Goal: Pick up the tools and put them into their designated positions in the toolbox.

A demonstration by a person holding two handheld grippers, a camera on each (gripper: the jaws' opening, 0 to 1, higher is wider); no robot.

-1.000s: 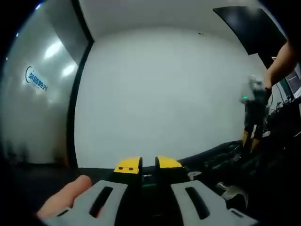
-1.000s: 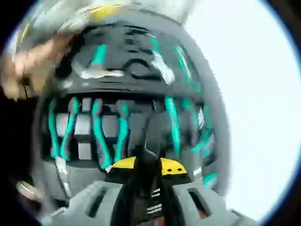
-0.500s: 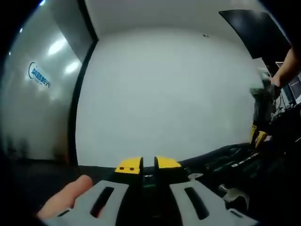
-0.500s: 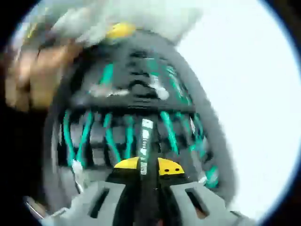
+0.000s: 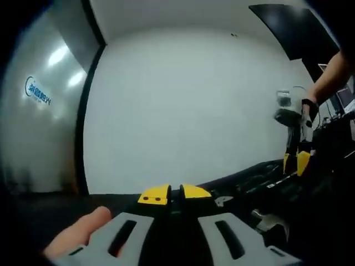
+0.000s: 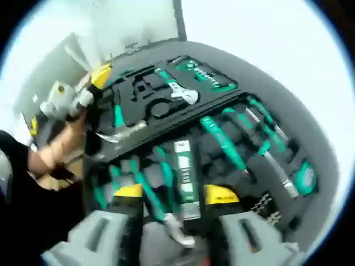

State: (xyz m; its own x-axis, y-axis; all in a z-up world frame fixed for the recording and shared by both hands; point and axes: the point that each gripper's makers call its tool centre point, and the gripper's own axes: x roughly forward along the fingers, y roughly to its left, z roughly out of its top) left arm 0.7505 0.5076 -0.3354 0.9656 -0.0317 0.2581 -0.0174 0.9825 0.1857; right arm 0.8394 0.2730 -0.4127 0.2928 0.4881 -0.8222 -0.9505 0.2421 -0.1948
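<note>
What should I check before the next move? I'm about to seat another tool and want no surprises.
1. Right hand-held gripper open: ok, yellow tips stand apart.
2. Right gripper empty: cannot tell, a level lies between the tips, picture blurred.
3. Toolbox open and reachable: ok.
4. Left hand-held gripper shut: ok, tips nearly meet.
5. Left gripper clear of the toolbox: ok, at its far edge.
6. Free slot in view: cannot tell.

toolbox (image 6: 310, 166): open, grey foam | tools (image 6: 222, 141): green-handled, lying in slots
</note>
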